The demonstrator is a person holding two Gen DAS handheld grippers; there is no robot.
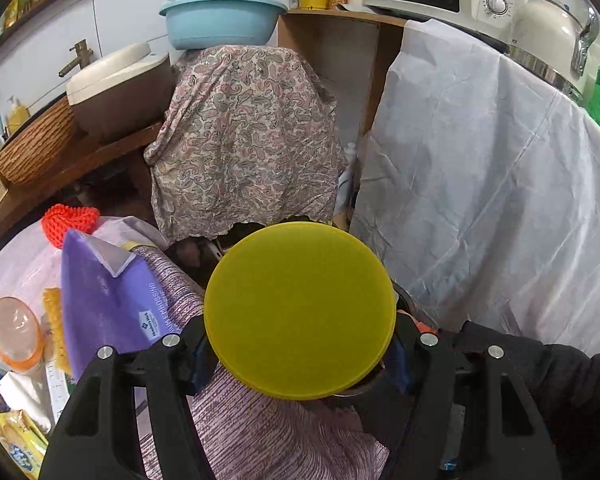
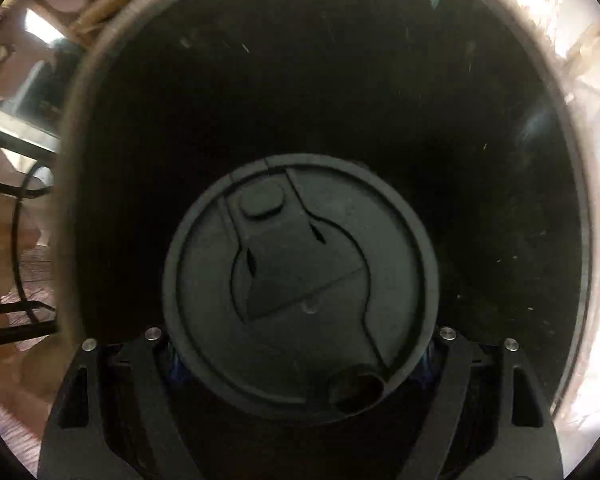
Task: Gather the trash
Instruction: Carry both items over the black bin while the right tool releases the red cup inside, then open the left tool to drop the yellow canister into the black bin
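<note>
The left gripper (image 1: pixel 300 360) clamps a round yellow-green plastic lid (image 1: pixel 299 310) above the striped lilac cloth (image 1: pixel 260 420). The right gripper (image 2: pixel 300 354) grips a dark cup with a round black sip lid (image 2: pixel 300 284), hanging over the dark bin mouth (image 2: pixel 340 80). I judge the drop comes next: spread the jaws. Only the right view shows the bin.

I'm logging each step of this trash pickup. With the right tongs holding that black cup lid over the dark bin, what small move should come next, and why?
Probably open the right tongs and let the black cup lid drop. The lid sits between the fingers, pointing down into the dark bin, whose rim surrounds it on all sides, so it should fall inside.
</note>
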